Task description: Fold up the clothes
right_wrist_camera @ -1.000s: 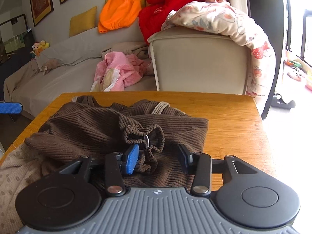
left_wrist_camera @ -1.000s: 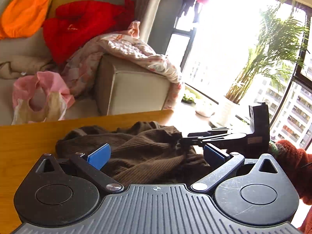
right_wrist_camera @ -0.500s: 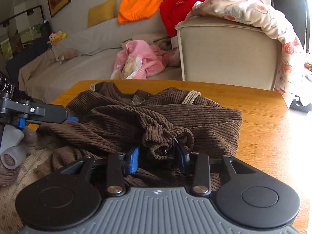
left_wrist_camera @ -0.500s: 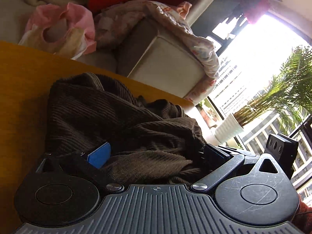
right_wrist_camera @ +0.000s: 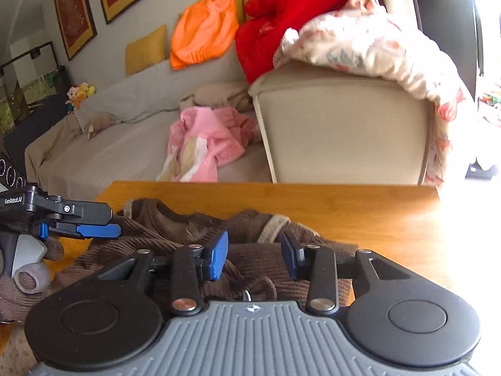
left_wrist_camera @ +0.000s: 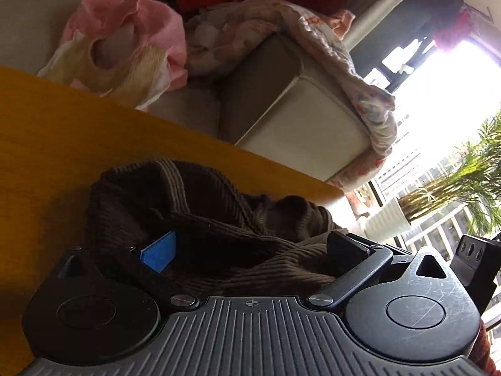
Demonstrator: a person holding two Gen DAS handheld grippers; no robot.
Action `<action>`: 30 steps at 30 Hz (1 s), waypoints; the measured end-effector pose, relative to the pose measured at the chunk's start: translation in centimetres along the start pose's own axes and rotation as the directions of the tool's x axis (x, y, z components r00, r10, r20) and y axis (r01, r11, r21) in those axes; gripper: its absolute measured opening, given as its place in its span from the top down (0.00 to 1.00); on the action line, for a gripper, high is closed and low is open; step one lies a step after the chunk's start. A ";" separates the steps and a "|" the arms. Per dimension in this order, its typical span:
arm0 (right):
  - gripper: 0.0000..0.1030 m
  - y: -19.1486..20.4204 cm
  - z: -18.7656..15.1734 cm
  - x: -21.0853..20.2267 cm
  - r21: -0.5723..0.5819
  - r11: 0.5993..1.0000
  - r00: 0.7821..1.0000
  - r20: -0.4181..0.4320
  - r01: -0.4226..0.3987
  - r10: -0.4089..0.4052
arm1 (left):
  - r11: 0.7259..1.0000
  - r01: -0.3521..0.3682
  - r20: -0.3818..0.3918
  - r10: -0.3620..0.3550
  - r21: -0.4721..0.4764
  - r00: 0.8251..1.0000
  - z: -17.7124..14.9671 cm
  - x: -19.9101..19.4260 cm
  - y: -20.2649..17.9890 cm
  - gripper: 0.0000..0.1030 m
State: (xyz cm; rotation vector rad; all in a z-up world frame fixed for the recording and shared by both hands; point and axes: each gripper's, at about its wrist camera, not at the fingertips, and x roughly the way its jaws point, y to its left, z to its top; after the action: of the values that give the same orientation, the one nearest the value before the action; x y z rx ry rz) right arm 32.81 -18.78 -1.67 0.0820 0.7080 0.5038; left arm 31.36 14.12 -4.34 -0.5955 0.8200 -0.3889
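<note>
Two grippers: left gripper (left_wrist_camera: 250,247), marked "GenRobot.AI", jaws spread round brown sweater (left_wrist_camera: 219,219); right gripper (right_wrist_camera: 253,253) jaws spread.

a wooden table (right_wrist_camera: 375,216) with an orange-brown top carries a crumpled brown ribbed sweater (right_wrist_camera: 250,250), which lies bunched across its near and left part. a beige knitted cloth (right_wrist_camera: 12,347) lies at the left near corner, touching the sweater. the far right stretch shows bare wood.

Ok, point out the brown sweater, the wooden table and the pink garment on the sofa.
brown sweater (right_wrist_camera: 250,250), right wrist view, ribbed body.
wooden table (right_wrist_camera: 375,210), right wrist view, bare top.
pink garment (right_wrist_camera: 216,138), right wrist view, knit middle.
</note>
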 end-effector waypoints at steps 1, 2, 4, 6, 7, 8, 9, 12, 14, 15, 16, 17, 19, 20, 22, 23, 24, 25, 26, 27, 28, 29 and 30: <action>0.64 -0.4 -0.5 1.1 0.009 1.000 0.999 -0.042 0.014 -0.013 | 1.000 0.021 0.011 -0.020 -0.020 1.000 0.2 -0.4 0.4 0.00; 0.64 -0.9 -1.1 1.8 0.018 1.000 0.997 -0.069 0.019 -0.017 | 0.998 0.042 0.022 -0.041 -0.043 0.999 0.3 -0.8 0.9 0.00; 0.64 -1.3 -1.3 1.4 0.027 1.000 0.998 -0.054 -0.009 0.011 | 0.985 0.109 0.060 -0.102 -0.131 0.993 1.1 -2.2 2.0 0.00; 0.64 -2.7 -0.5 0.5 0.135 0.988 0.996 -0.033 -0.082 0.087 | 0.965 0.167 0.097 -0.150 -0.202 0.984 2.1 -3.2 2.8 0.00; 0.64 -3.5 0.0 0.1 0.185 0.976 0.993 -0.016 -0.115 0.120 | 0.956 0.185 0.111 -0.163 -0.229 0.980 2.7 -3.5 3.2 0.00; 0.64 -4.1 0.4 0.0 0.225 0.965 0.991 -0.003 -0.133 0.137 | 0.956 0.172 0.107 -0.151 -0.238 0.983 3.3 -3.3 3.3 0.00; 0.64 -4.8 0.9 -0.1 0.264 0.953 0.988 0.010 -0.151 0.154 | 0.956 0.160 0.102 -0.139 -0.245 0.985 3.8 -3.2 3.3 0.00; 0.64 -6.3 2.0 0.4 0.338 0.925 0.984 0.028 -0.175 0.176 | 0.964 0.126 0.080 -0.111 -0.235 0.991 4.6 -2.3 3.3 0.00; 0.64 -6.8 2.3 1.0 0.372 0.908 0.980 0.022 -0.192 0.198 | 0.963 0.122 0.063 -0.110 -0.239 0.992 4.8 -1.5 3.4 0.00; 0.64 -7.1 2.3 1.4 0.389 0.898 0.977 0.019 -0.204 0.214 | 0.964 0.118 0.056 -0.108 -0.239 0.993 4.8 -1.1 3.4 0.00; 0.64 -7.2 2.3 1.7 0.403 0.890 0.974 0.013 -0.213 0.228 | 0.965 0.113 0.050 -0.104 -0.238 0.993 4.9 -0.6 3.4 0.00; 0.64 -7.2 2.3 2.1 0.414 0.883 0.971 0.006 -0.222 0.241 | 0.965 0.110 0.044 -0.102 -0.238 0.994 4.9 -0.1 3.4 0.00; 0.64 -7.1 2.4 3.5 0.443 0.868 0.966 -0.018 -0.225 0.259 | 0.960 0.117 0.037 -0.111 -0.256 0.993 5.1 0.9 3.4 0.00; 0.64 -7.0 2.4 4.1 0.457 0.859 0.962 -0.028 -0.229 0.271 | 0.957 0.120 0.034 -0.115 -0.264 0.993 5.1 1.3 3.5 0.00; 0.64 -6.7 2.4 5.3 0.475 0.850 0.959 -0.043 -0.228 0.281 | 0.954 0.128 0.045 -0.120 -0.270 0.992 5.3 1.9 3.4 0.00; 0.64 -6.5 2.5 5.9 0.477 0.850 0.959 -0.045 -0.225 0.279 | 0.952 0.137 0.061 -0.125 -0.275 0.990 5.5 1.9 3.5 0.00; 0.64 -6.3 2.7 6.4 0.480 0.845 0.957 -0.033 -0.237 0.288 | 0.949 0.149 0.079 -0.132 -0.279 0.988 5.6 1.9 3.5 0.00; 0.64 -6.1 2.9 6.9 0.483 0.840 0.955 -0.022 -0.250 0.296 | 0.945 0.171 0.112 -0.144 -0.279 0.983 5.7 1.4 3.5 0.00; 0.64 -5.9 3.2 7.4 0.485 0.834 0.952 -0.010 -0.262 0.305 | 0.941 0.194 0.146 -0.158 -0.276 0.977 5.9 0.9 3.4 0.00; 0.64 -5.8 3.4 7.4 0.494 0.819 0.945 0.016 -0.292 0.328 | 0.940 0.222 0.177 -0.180 -0.259 0.968 6.1 0.0 3.0 0.00; 0.64 -5.6 3.7 7.1 0.498 0.803 0.934 0.046 -0.328 0.354 | 0.940 0.248 0.200 -0.203 -0.233 0.958 6.3 -1.0 2.6 0.00; 0.64 -5.3 4.1 6.3 0.493 0.786 0.919 0.082 -0.374 0.386 | 0.942 0.267 0.218 -0.223 -0.203 0.950 6.4 -2.2 1.9 0.00; 0.64 -4.9 4.4 5.2 0.476 0.774 0.902 0.113 -0.417 0.416 | 0.945 0.281 0.233 -0.239 -0.169 0.943 6.5 -3.4 1.1 0.00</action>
State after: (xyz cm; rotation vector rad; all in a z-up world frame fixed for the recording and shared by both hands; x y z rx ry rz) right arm 41.08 -20.24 -2.61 0.7377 0.8077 0.7397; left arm 34.34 19.06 0.34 -0.9237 0.5804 -0.4797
